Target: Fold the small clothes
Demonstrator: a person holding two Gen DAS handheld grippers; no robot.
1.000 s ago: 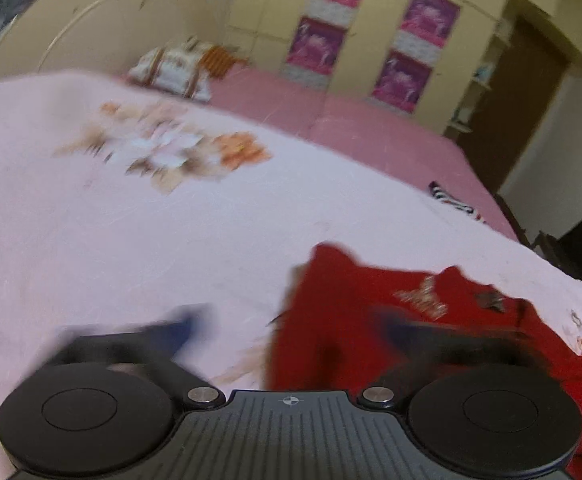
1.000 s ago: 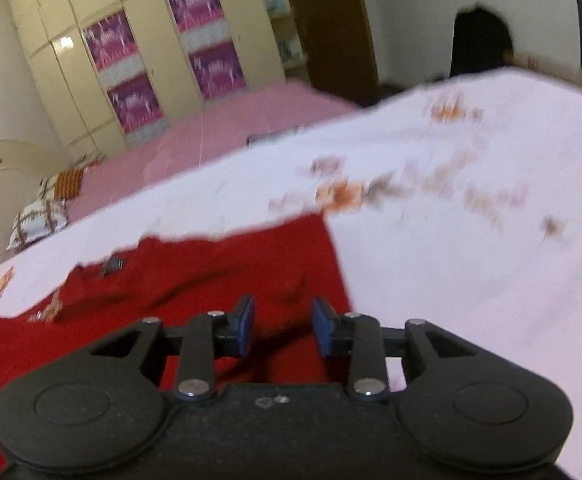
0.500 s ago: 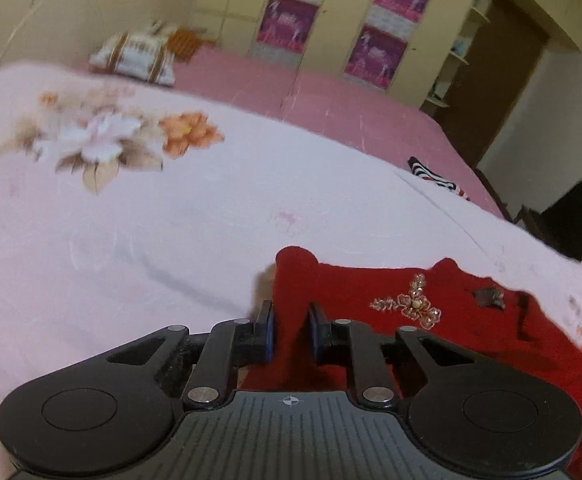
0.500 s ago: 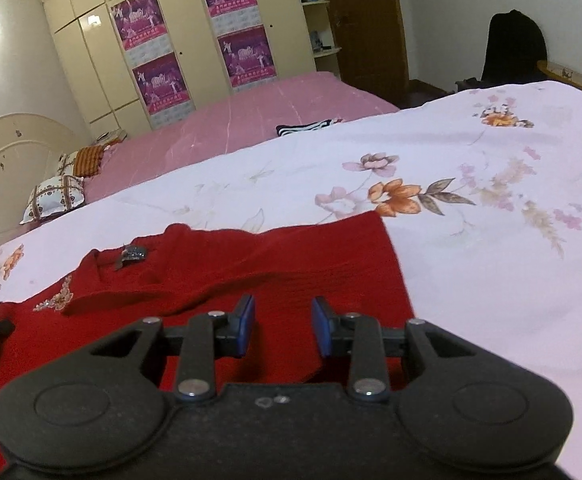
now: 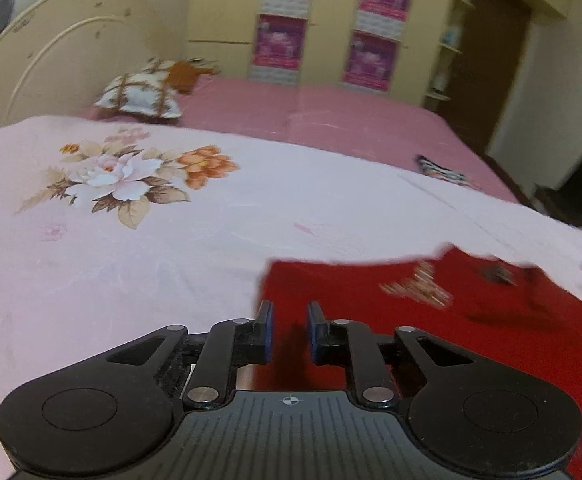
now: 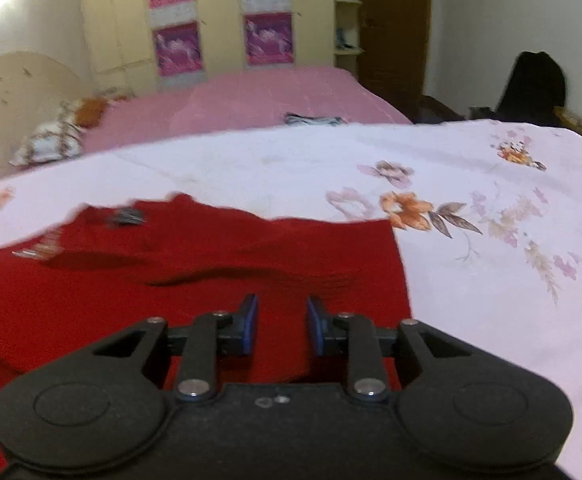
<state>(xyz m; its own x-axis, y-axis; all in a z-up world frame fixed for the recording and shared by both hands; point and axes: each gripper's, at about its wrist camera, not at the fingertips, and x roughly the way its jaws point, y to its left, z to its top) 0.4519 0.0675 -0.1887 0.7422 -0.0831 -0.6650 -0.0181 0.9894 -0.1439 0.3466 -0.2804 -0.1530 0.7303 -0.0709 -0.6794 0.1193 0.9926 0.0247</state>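
A small red knitted garment [image 5: 371,320] lies flat on the floral bedsheet [image 5: 131,280], with a beaded ornament [image 5: 419,290] on its chest. My left gripper [image 5: 289,312] hovers over the garment's left edge. Its jaws are opening, and the pads stand apart with only flat red cloth and shadow in the gap. In the right wrist view the same garment [image 6: 171,300] spreads below my right gripper [image 6: 281,306], near the cloth's right edge. Those jaws are closing slightly but still stand apart, with red cloth showing between them and the pads not pressing on it.
The pale floral sheet [image 6: 491,280] stretches right of the garment. Behind it is a pink bed with a patterned pillow [image 5: 139,96] and a striped cloth [image 6: 315,120]. A wardrobe with purple posters [image 6: 267,36] lines the back wall. A dark bag [image 6: 535,84] sits far right.
The left jaws went from wide apart to pinching a raised fold at the garment's left edge, then parted; the cloth now lies flat. The right gripper drifted along the garment.
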